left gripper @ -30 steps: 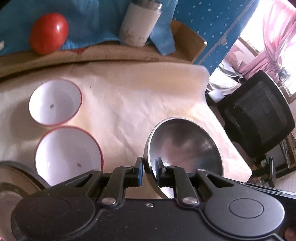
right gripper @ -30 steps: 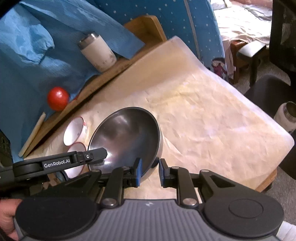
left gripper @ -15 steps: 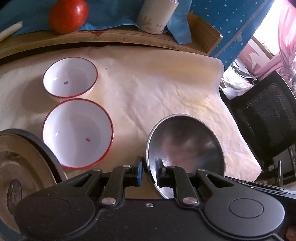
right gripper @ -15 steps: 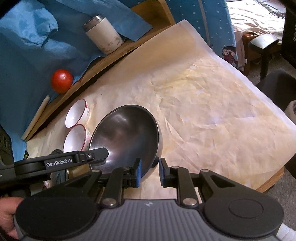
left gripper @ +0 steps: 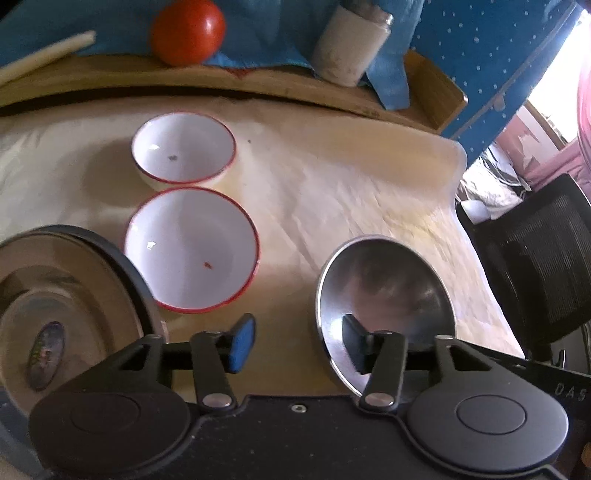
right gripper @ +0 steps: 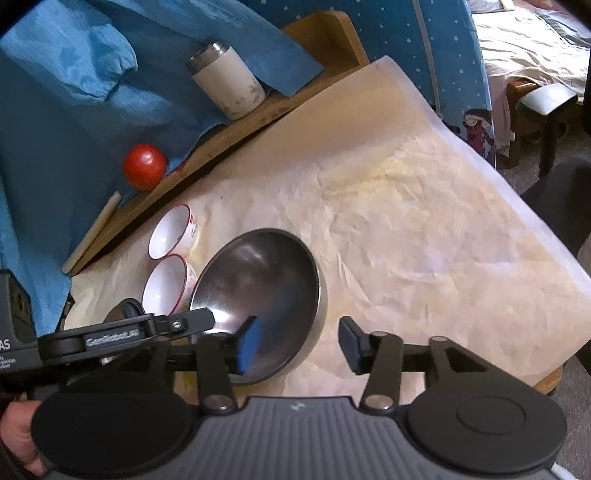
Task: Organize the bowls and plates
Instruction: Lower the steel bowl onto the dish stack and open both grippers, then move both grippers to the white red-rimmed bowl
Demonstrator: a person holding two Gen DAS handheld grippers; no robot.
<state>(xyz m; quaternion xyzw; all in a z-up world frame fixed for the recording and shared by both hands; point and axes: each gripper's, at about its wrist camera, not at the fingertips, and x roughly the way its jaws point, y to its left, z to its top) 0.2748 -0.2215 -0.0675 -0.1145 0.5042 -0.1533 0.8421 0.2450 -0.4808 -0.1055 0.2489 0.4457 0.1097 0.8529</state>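
A steel bowl [left gripper: 384, 291] [right gripper: 258, 291] rests on the cream table cloth [left gripper: 332, 184]. My left gripper [left gripper: 297, 349] is open; its right finger is inside the bowl's left rim, its left finger outside. My right gripper [right gripper: 299, 345] is open and straddles the bowl's near right rim. Two white bowls with red rims stand to the left: a larger one [left gripper: 192, 249] [right gripper: 164, 284] and a smaller one [left gripper: 184, 147] [right gripper: 170, 230] behind it. A dark-rimmed plate [left gripper: 62, 295] lies at the far left.
A wooden shelf [left gripper: 258, 85] at the back holds a red tomato [left gripper: 187, 32] [right gripper: 144, 166], a white tumbler [left gripper: 351, 48] [right gripper: 227, 85] and blue cloth [right gripper: 74, 92]. A black mesh chair [left gripper: 535, 266] stands past the table's right edge.
Both grippers were shut on the steel bowl's rim and have opened wide. The bowl now rests on the cloth. The left camera view shifted so the plate and white bowls sit nearer the middle.
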